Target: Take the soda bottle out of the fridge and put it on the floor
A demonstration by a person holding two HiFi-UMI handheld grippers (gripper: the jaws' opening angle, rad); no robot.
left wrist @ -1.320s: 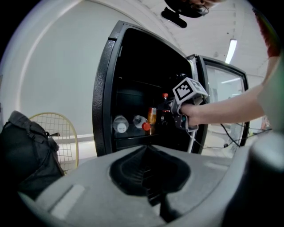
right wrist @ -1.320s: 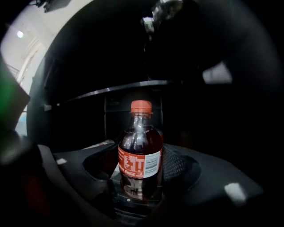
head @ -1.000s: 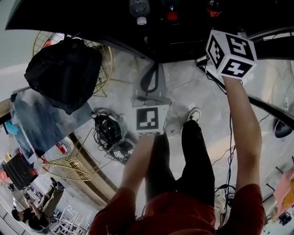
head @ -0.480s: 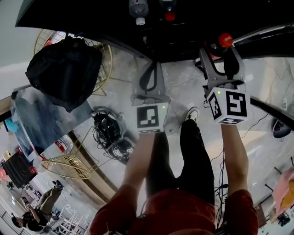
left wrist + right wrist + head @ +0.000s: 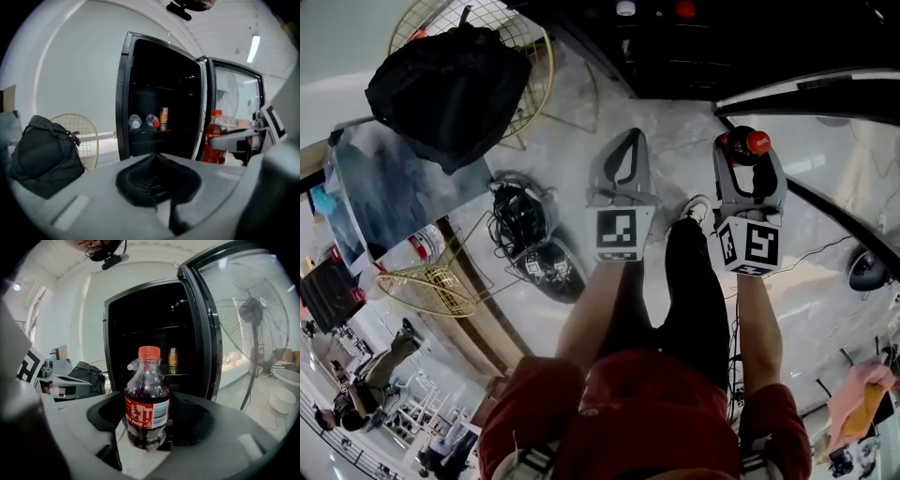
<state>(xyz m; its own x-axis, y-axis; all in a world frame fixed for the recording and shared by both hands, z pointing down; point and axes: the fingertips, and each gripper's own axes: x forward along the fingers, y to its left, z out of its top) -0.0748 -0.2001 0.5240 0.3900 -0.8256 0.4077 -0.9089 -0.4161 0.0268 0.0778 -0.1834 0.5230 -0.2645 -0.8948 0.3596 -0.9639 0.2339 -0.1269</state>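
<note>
**Right claw** [image 5: 146, 422]: grey two-jaw tool with black ribbed pads and a marker cube. The jaws stand wide and are clamped on the soda bottle, one pad on each side of its lower body.

**Small clear plastic soda bottle** [image 5: 146, 404], dark cola, red label, red screw cap: upright between the right claw's pads, with its neck and cap rising above them. It is outside the fridge, just in front of the open compartment, and is carried above the floor.

**Left claw** [image 5: 157, 180]: same make. The jaws are together with nothing between the pads. In the head view it lies beside the right claw and apart from it, and both point the same way.

**Black fridge** [image 5: 154, 329], with its glass-fronted door [image 5: 243, 315] swung open: straight ahead of both claws. The interior is dark.

**Shelf contents**, beyond the left claw's tips:
- two clear bottles lying on their sides, one with a pale cap [image 5: 135, 122] and one with a red cap [image 5: 153, 121]
- an orange can [image 5: 163, 118], standing just to their right

**Black fabric backpack** [image 5: 40, 152]: left of the left claw, resting in a gold wire chair [image 5: 83, 129].

**Black pedestal fan** [image 5: 255, 315]: right of the right claw, seen through the door glass.

**Pale marbled floor** [image 5: 572, 150]: under both claws.
</note>
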